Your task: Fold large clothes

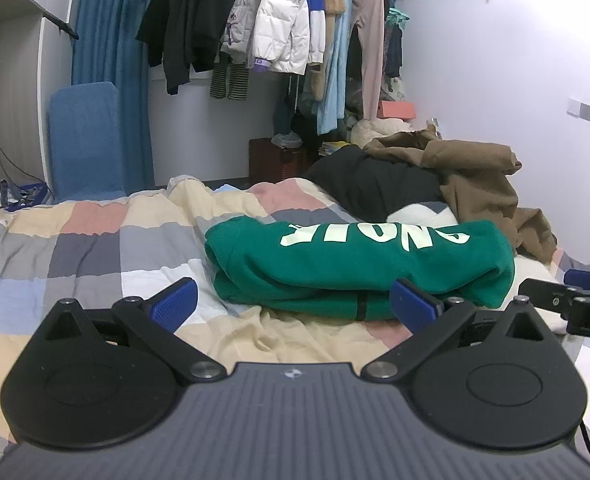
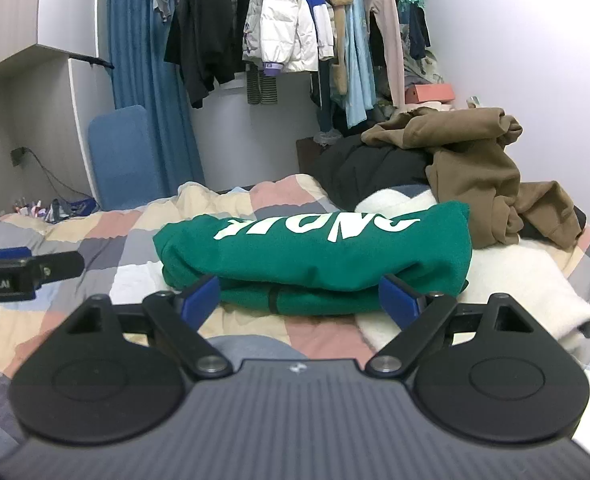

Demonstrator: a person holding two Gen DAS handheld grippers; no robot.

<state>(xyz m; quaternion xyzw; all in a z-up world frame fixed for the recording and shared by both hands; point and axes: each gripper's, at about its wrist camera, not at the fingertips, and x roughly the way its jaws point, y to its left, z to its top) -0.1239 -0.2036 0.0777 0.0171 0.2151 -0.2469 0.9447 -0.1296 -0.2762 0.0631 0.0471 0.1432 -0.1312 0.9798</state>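
A green sweatshirt (image 1: pixel 359 264) with pale lettering lies folded in a thick bundle on the checked quilt (image 1: pixel 95 248); it also shows in the right wrist view (image 2: pixel 315 260). My left gripper (image 1: pixel 295 306) is open and empty, just in front of the bundle's near edge. My right gripper (image 2: pixel 300 300) is open and empty, its blue pads (image 2: pixel 199 300) level with the bundle's near edge. The right gripper's finger shows at the right edge of the left wrist view (image 1: pixel 567 300).
A brown garment (image 2: pixel 475 160) and a black one (image 2: pixel 371 176) are heaped behind the sweatshirt. A white fleece (image 2: pixel 515 280) lies under and to its right. A blue chair (image 1: pixel 87 140) and a loaded clothes rail (image 1: pixel 279 20) stand beyond the bed.
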